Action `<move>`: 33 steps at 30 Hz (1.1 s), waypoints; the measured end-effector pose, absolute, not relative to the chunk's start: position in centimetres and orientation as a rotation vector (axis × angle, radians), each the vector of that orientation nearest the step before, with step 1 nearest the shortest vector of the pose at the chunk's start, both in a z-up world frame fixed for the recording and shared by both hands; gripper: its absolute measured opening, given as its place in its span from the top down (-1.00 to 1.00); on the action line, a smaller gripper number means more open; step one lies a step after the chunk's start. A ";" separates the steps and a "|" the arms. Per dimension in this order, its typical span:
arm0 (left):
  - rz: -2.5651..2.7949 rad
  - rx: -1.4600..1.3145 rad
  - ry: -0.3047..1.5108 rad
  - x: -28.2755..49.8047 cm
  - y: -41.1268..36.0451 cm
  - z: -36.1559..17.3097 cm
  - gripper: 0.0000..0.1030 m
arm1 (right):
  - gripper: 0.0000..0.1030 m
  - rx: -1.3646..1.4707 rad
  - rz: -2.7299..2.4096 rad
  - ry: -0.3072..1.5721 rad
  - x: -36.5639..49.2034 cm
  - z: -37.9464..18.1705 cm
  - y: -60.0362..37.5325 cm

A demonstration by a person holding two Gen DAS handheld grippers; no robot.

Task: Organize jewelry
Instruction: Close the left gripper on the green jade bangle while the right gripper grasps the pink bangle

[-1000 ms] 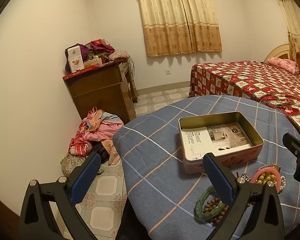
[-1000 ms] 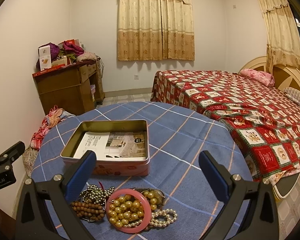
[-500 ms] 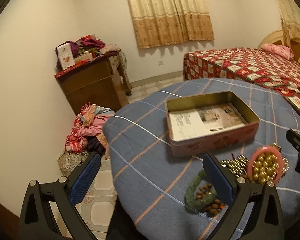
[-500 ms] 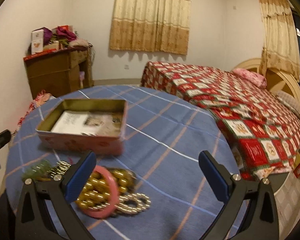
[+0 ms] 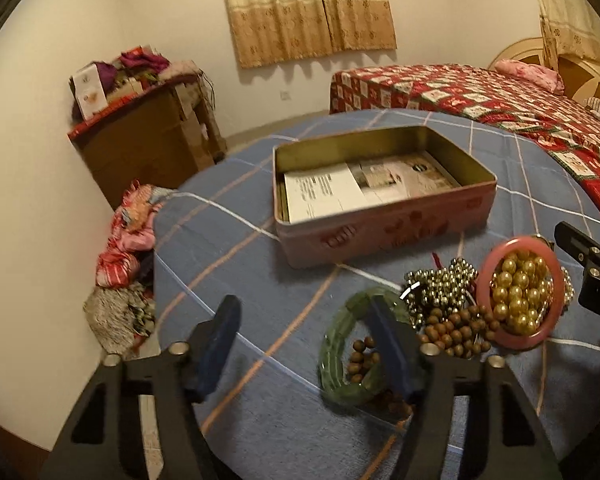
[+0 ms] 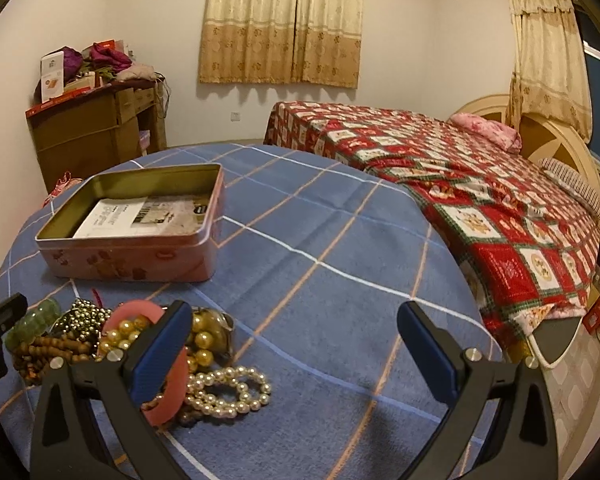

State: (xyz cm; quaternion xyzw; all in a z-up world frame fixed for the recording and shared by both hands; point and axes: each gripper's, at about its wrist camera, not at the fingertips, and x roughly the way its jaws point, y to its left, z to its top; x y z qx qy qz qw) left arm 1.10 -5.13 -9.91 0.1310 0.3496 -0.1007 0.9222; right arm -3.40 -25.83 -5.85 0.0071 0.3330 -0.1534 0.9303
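Hiding part of green bangle [image 5: 336, 354], left tool [image 5: 304, 344] wide, right tool [image 6: 296, 344] wide, empty.

One tin [image 5: 384, 216], two bangles [image 5: 518, 286] [image 5: 340, 356].

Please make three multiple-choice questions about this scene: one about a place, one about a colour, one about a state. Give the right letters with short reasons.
1. Where does the jewelry pile lie?
A. inside the tin
B. on the blue cloth, in front of the tin
C. on the bed

2. What colour is the bangle around the gold beads?
A. pink
B. black
C. white

3. What state is the left tool in?
A. shut on a necklace
B. open, holding nothing
C. shut and empty

Answers: B, the tin holds only paper; A, its rim is pink; B, the fingers stand wide apart.
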 end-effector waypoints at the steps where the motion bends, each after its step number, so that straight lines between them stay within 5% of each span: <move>1: -0.211 0.262 0.721 1.1 -5.0 -10.0 -0.19 | -1.00 0.012 -0.314 0.685 -3.4 -6.0 -25.7; 11: -0.231 0.215 0.672 0.1 -4.8 -7.8 -0.10 | -1.00 0.004 -0.305 0.680 -3.5 -6.2 -25.3; 14: -0.253 0.242 0.663 -0.3 -5.5 -7.7 -0.30 | -1.00 0.005 -0.304 0.678 -3.4 -6.2 -25.2; 20: -0.290 0.287 0.734 0.4 -6.6 -10.0 -0.31 | -1.00 -0.007 -0.291 0.670 -3.5 -6.2 -24.6; 22: -0.295 0.287 0.745 0.5 -6.6 -10.4 -0.10 | -1.00 -0.012 -0.289 0.669 -3.4 -6.1 -24.5; 24: -0.329 0.256 0.772 0.8 -6.2 -10.4 0.71 | -1.00 -0.009 -0.290 0.667 -3.4 -6.1 -24.5; 26: -0.359 0.245 0.774 0.7 -6.0 -10.4 0.92 | -1.00 -0.003 -0.293 0.665 -3.4 -6.0 -24.7; 33: -0.346 0.208 0.690 0.4 -4.3 -7.9 1.00 | -1.00 -0.014 -0.293 0.657 -3.4 -5.7 -24.7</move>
